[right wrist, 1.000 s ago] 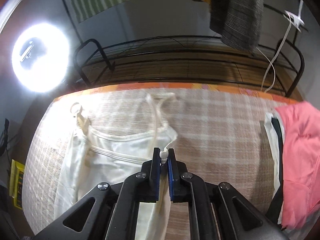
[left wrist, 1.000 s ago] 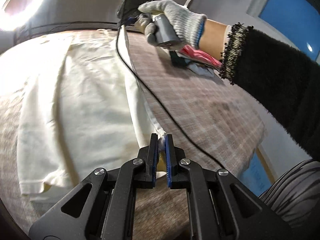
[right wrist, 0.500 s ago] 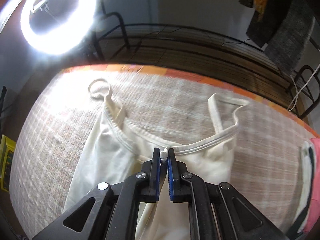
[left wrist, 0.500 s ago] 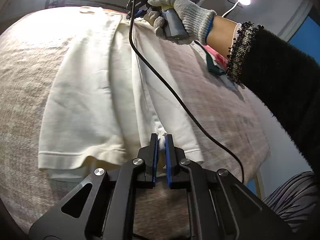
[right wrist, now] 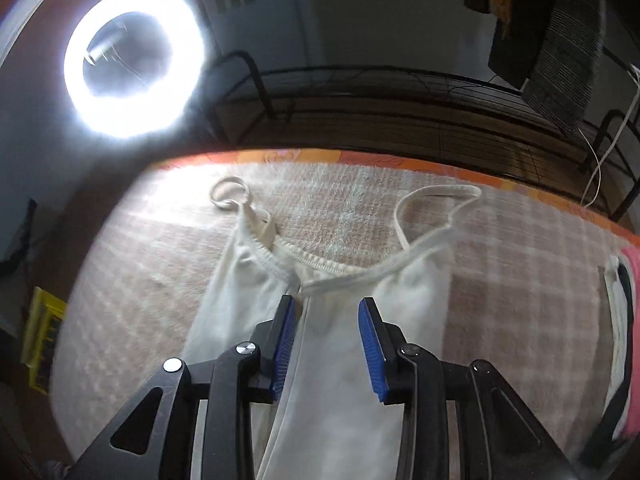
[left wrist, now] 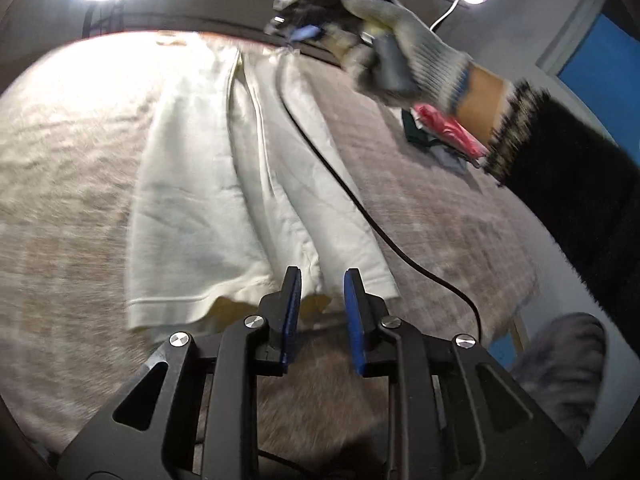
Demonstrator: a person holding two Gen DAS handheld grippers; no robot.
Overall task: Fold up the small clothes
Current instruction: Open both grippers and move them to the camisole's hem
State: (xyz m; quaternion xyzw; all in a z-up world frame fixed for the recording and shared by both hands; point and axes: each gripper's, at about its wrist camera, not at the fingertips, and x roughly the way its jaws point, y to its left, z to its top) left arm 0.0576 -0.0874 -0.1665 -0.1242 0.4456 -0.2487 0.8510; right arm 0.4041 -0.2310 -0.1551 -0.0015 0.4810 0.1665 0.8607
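Cream cloth, the little top lies long from the left gripper to the right gripper, both just opened, holding nothing.

We see a desk under a pale plaid cloth. On it lies a cream camisole, folded lengthwise, its straps toward the far edge. A small pile of clothes sits well apart to one side.
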